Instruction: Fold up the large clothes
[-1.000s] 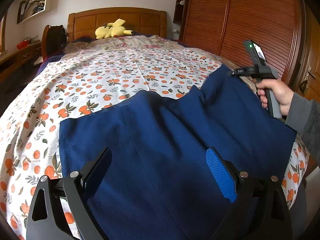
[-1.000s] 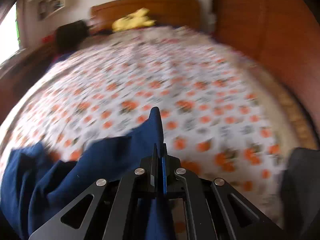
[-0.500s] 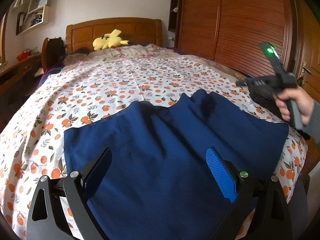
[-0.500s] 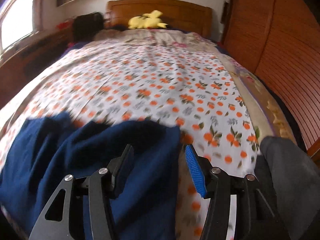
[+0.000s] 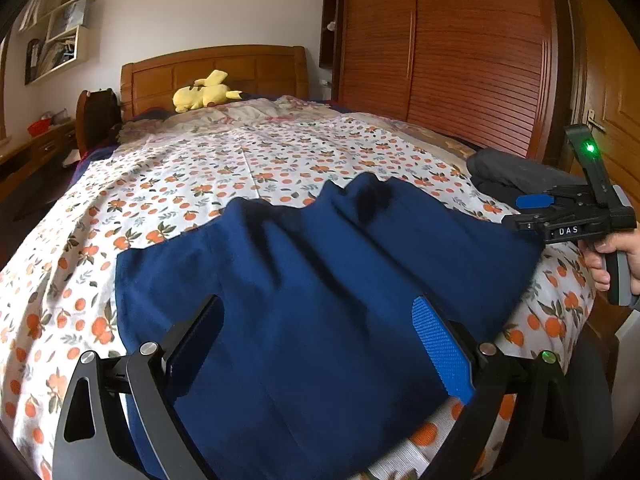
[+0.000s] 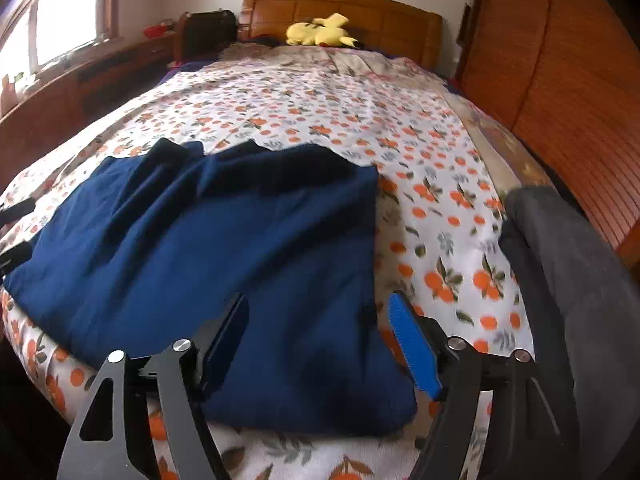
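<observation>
A large navy blue garment (image 5: 320,280) lies spread flat on the near end of the bed; it also shows in the right wrist view (image 6: 224,248). My left gripper (image 5: 320,348) is open and empty, hovering over the garment's near part. My right gripper (image 6: 320,340) is open and empty above the garment's near right corner. In the left wrist view the right gripper (image 5: 536,210) shows at the garment's right edge, held by a hand.
The bed has an orange-print sheet (image 5: 180,184) and a wooden headboard (image 5: 224,68) with a yellow plush toy (image 5: 204,92). A dark grey garment (image 6: 580,280) lies at the bed's right edge. A wooden wardrobe (image 5: 460,52) stands on the right.
My right gripper let go of the garment's corner, opened and drew back towards the bed's near edge. The lifted corner dropped and the garment now lies flat. My left gripper stayed open.
</observation>
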Tool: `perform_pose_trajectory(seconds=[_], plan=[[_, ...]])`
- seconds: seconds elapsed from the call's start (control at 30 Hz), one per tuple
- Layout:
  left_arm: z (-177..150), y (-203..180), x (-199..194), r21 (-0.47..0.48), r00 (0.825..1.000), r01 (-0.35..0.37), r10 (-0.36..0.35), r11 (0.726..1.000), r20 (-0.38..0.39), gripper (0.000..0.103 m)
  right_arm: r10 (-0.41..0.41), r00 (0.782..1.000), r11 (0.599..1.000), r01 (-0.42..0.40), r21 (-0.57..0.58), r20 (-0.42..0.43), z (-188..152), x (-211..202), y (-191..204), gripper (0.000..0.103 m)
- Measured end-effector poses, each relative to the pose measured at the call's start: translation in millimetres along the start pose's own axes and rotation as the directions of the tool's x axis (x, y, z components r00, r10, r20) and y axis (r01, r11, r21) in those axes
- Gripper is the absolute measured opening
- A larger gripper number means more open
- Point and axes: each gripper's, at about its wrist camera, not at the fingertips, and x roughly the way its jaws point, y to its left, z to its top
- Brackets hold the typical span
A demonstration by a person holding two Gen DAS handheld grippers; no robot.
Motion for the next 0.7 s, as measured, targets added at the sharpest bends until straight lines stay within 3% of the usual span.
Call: perform_pose_trajectory(seconds=[0.2, 0.33, 0.5, 0.57, 0.63, 0.7], plan=[[-15.5, -13.9, -2.7, 0.01, 1.0, 0.008, -0.008, 1.0, -0.018, 0.096, 0.0, 0.999, 0.996, 0.003, 0.091, -0.037, -23.1, 6.6, -16.1, 0.073], [-22.6, -21.2, -2.0, 0.017, 1.0, 0.01, -0.009, 1.0, -0.028, 0.096, 0.0, 0.999, 0.989, 0.008, 0.148, -0.054, -34.3, 12.0, -24.5, 0.082], [-27.4, -27.4, 3.0, 0.029, 0.999, 0.009, -0.008, 1.0, -0.04, 0.096, 0.021, 0.996, 0.979, -0.002, 0.205, -0.09, -44.0, 19.6, -28.0, 0.083], [-28.5, -29.3, 5.5, 0.034, 0.999, 0.009, -0.007, 0.999, -0.045, 0.096, 0.052, 0.994, 0.975, -0.03, 0.218, -0.095, -46.3, 21.1, -25.9, 0.073], [-29.9, -30.5, 8.4, 0.036, 0.999, 0.009, -0.007, 0.999, -0.052, 0.096, 0.086, 0.992, 0.973, -0.062, 0.224, -0.098, -47.7, 22.5, -21.4, 0.057], [-31.2, -31.1, 10.7, 0.036, 0.998, 0.009, -0.007, 0.999, -0.057, 0.096, 0.087, 0.992, 0.975, -0.065, 0.21, -0.096, -47.3, 22.0, -16.2, 0.049]])
